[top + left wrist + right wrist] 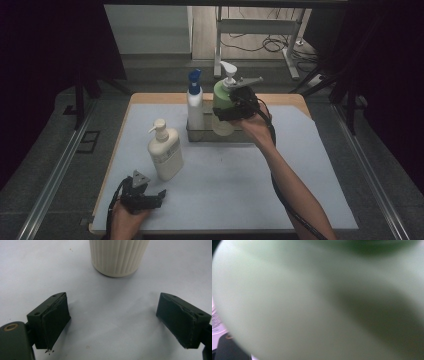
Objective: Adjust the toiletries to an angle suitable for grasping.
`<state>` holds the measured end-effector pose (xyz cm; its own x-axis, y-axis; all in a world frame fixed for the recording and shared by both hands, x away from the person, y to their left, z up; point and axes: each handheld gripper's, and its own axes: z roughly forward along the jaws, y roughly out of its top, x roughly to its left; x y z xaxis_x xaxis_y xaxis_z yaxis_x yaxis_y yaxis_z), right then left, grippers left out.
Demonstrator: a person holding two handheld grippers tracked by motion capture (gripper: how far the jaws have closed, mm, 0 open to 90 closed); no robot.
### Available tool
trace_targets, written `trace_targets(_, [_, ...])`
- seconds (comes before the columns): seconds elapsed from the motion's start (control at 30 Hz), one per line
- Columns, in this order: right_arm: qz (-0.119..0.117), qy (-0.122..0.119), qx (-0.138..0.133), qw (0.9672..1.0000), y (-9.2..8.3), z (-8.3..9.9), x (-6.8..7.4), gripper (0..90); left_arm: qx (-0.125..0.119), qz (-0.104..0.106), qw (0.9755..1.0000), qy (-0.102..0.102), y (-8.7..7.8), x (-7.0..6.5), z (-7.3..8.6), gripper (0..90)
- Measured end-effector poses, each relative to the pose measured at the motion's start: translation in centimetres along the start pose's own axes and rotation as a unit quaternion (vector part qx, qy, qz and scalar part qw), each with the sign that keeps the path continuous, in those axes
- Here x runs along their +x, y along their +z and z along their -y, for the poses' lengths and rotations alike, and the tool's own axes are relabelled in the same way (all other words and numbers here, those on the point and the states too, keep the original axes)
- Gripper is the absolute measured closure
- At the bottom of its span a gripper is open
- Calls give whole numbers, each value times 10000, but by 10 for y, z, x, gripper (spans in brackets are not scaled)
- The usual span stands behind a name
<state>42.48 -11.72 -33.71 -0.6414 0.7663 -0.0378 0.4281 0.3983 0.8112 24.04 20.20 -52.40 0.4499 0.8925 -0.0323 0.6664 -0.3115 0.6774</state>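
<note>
The grey rectangular tray (200, 135) already holds a white bottle with a blue cap (194, 102). The right gripper (235, 107) presses against a green pump bottle (222, 97) over the tray; whether it pinches cannot be told. A cream ribbed pump bottle (164, 150) waits just in front, the left gripper (150, 199) spread nearby.

Upright green pump bottle (222, 100) in grey tray (200, 135), beside blue-capped bottle (194, 102).
</note>
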Motion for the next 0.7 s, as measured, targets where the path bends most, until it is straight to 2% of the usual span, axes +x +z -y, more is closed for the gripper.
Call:
trace_targets(0.33, [148,54,-12,9999,12,-9,-6,123,-2,4,10000,-2,0,0,0,107])
trace_targets(0.7, [261,102,11,9996,31,-8,-12,123,1,0,10000,0,0,0,0,107])
